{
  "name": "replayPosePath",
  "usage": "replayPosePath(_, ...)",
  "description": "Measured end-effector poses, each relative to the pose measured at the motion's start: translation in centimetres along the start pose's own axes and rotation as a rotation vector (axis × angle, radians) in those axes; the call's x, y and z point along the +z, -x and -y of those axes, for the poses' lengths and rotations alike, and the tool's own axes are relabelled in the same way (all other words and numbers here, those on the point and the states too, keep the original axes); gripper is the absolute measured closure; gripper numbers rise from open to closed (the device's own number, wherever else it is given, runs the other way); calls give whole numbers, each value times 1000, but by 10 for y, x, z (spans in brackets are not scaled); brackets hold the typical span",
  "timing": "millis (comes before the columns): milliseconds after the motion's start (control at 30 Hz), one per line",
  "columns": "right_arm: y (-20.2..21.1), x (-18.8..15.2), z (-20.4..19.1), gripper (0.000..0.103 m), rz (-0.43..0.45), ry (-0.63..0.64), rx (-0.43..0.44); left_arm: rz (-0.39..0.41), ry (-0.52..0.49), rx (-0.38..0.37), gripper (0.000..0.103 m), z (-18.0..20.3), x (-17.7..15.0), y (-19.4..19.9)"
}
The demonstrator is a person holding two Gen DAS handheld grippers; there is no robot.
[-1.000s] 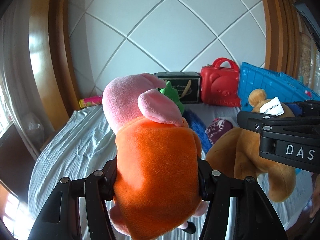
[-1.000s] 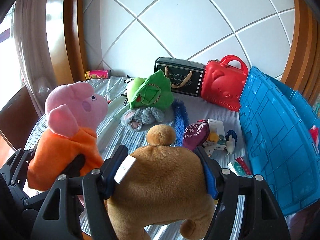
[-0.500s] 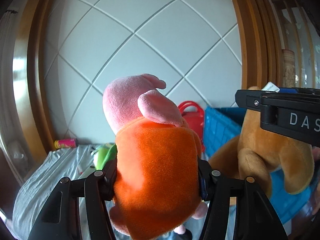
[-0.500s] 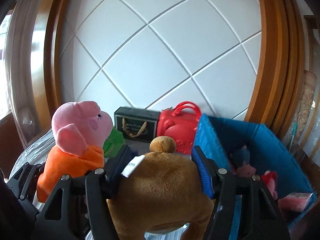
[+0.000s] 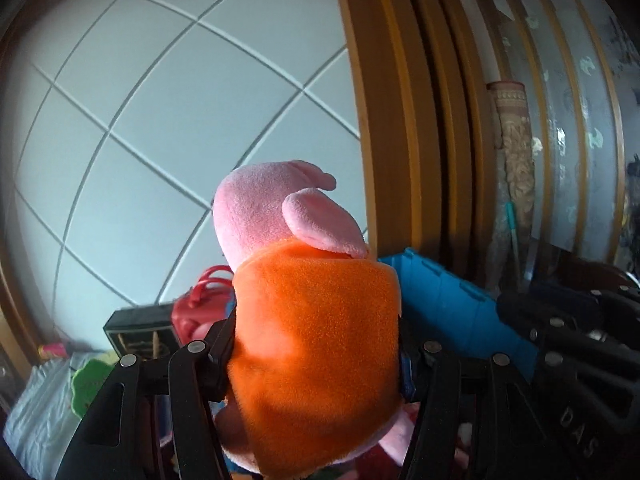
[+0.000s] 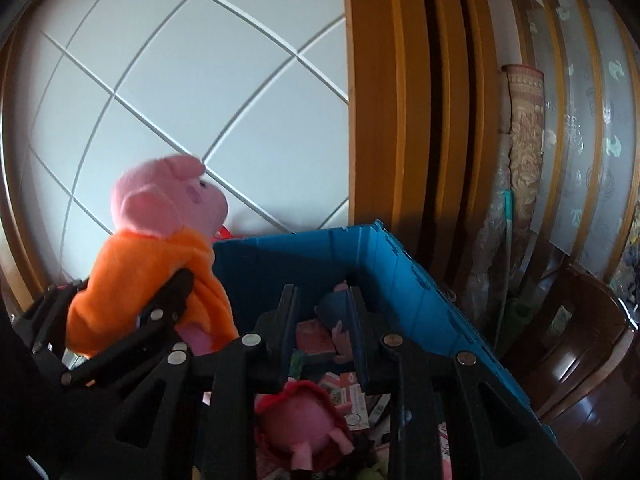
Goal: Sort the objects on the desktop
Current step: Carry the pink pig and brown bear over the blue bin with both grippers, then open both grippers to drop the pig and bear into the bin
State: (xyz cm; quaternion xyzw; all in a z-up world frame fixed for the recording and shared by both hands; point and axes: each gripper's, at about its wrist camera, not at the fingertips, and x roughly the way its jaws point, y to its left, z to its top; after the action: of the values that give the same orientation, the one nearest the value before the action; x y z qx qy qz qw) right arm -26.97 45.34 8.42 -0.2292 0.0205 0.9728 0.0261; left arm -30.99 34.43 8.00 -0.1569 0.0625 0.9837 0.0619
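Plush pig [image 5: 316,320], fuzzy orange dress and soft pink head, is pinched by the left gripper [image 5: 316,344] at the blue ribbed plastic crate's [image 6: 404,280] left edge. Right gripper [image 6: 322,320], jaws closed and empty, hangs over the crate's toys.

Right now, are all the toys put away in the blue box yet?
Not yet. The blue box already holds some toys and small packets. The left gripper grips the pig plush in orange beside the box, not inside. The right gripper is shut and empty above the box. A red case and green plush wait behind.
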Motion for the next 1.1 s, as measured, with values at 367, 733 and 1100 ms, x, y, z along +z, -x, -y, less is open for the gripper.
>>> replayPosePath(367, -27, -15, 80, 65, -114, -98, -62, -203, -108, -151, 32, 72, -2, -58)
replayPosePath(733, -21, -27, 75, 25, -131, -79, -93, -183, -60, -110, 19, 52, -1, -39)
replayPosePath(1100, -4, -30, 48, 24, -110, -45, -52, -217, -31, -61, 19, 14, -18, -10)
